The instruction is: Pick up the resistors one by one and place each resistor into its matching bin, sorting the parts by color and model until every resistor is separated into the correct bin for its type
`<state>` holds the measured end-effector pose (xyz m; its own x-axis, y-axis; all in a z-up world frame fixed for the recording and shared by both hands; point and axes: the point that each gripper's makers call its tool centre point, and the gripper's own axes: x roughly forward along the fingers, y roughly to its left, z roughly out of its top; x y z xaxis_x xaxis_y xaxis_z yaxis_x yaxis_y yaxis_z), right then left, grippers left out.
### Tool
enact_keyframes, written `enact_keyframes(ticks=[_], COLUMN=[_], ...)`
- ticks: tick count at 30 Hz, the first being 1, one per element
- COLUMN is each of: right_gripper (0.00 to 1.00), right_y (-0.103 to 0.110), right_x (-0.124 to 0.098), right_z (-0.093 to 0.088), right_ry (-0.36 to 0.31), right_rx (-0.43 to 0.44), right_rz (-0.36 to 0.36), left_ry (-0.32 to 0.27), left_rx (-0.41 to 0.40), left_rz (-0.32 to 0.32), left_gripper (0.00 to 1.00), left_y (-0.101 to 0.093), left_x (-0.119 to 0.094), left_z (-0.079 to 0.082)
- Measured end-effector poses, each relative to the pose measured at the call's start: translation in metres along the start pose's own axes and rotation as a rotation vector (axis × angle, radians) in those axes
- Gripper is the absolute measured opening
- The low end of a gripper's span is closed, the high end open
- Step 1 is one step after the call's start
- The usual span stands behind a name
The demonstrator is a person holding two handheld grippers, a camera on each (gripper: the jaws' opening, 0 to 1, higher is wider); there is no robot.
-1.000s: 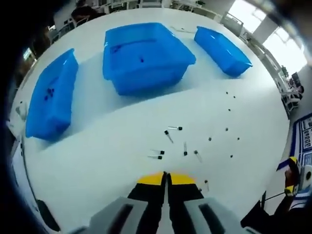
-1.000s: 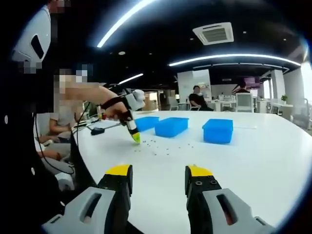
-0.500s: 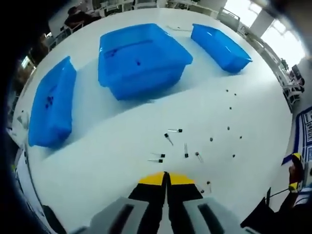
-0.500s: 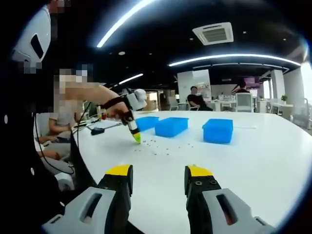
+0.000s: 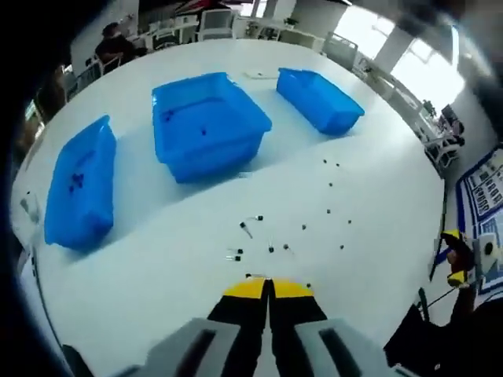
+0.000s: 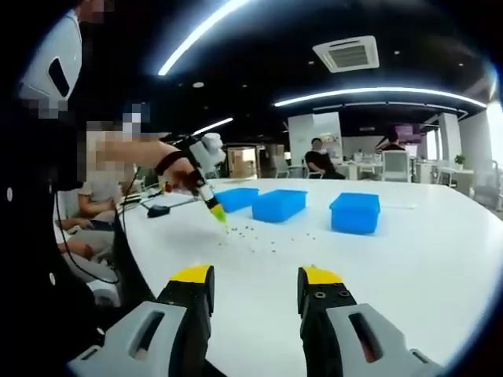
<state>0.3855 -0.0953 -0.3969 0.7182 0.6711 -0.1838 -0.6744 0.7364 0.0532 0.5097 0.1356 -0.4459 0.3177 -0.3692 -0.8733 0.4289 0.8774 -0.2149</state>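
Across the middle of the white surface (image 5: 157, 259), between the near edge and the three bins, the resistors (image 5: 259, 236) lie scattered loose: a small cluster just ahead of the left tool (image 5: 267, 284) and a thinner sprinkle of dark specks trailing toward the right-hand edge. Toward the far edge stand the three blue bins in a row: the left bin (image 5: 78, 184) with a few dark parts already in it, the middle bin (image 5: 208, 126) with a couple of specks inside, and the right bin (image 5: 318, 98), whose contents I cannot make out.

The left tool hangs above the surface with its yellow-tipped jaws pressed together; it may have a resistor pinched between them, but nothing shows at the tips, so I cannot say. The right tool (image 6: 253, 292) sits low near the surface's near edge, jaws wide apart and empty, with the left tool visible beyond, tips pointing down over the scatter.

These parts look tiny, light and rigid, with thin wire leads that would bend easily. A gentle pinch across the body, taken square from above, seems safest; they would likely skid or flick away on the smooth surface if nudged sideways.

No colour bands, markings or labels can be read at this size.
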Motion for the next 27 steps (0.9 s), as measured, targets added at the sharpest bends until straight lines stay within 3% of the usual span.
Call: enact_keyframes(ticks=[3,8,11,13,18,24,27], right_gripper=[0.44,0.44,0.44,0.44,0.45,0.45,0.45], right_y=[0.003,0.008,0.010,0.012,0.013,0.009,0.006], right_x=[0.004,0.010,0.012,0.012,0.011,0.008,0.008], right_z=[0.002,0.003,0.004,0.004,0.002,-0.001,-0.002], right_ry=[0.007,0.017,0.020,0.020,0.026,0.033,0.039], right_rx=[-0.010,-0.022,-0.028,-0.028,-0.024,-0.017,-0.013], right_rz=[0.008,0.020,0.021,0.019,0.011,-0.008,-0.016], left_ry=[-0.068,-0.165,-0.158,-0.113,-0.005,0.111,0.170], left_rx=[0.043,0.417,0.673,0.841,1.057,1.144,1.169], left_rz=[0.031,0.044,0.033,0.002,-0.056,-0.129,-0.117], left_gripper=[0.04,0.06,0.20,0.22,0.28,0.27,0.27], left_y=[0.008,0.001,-0.005,-0.008,-0.005,-0.003,0.004], left_x=[-0.009,-0.021,-0.025,-0.027,-0.027,-0.015,-0.004], left_z=[0.000,0.002,0.000,-0.006,-0.014,-0.015,-0.013])
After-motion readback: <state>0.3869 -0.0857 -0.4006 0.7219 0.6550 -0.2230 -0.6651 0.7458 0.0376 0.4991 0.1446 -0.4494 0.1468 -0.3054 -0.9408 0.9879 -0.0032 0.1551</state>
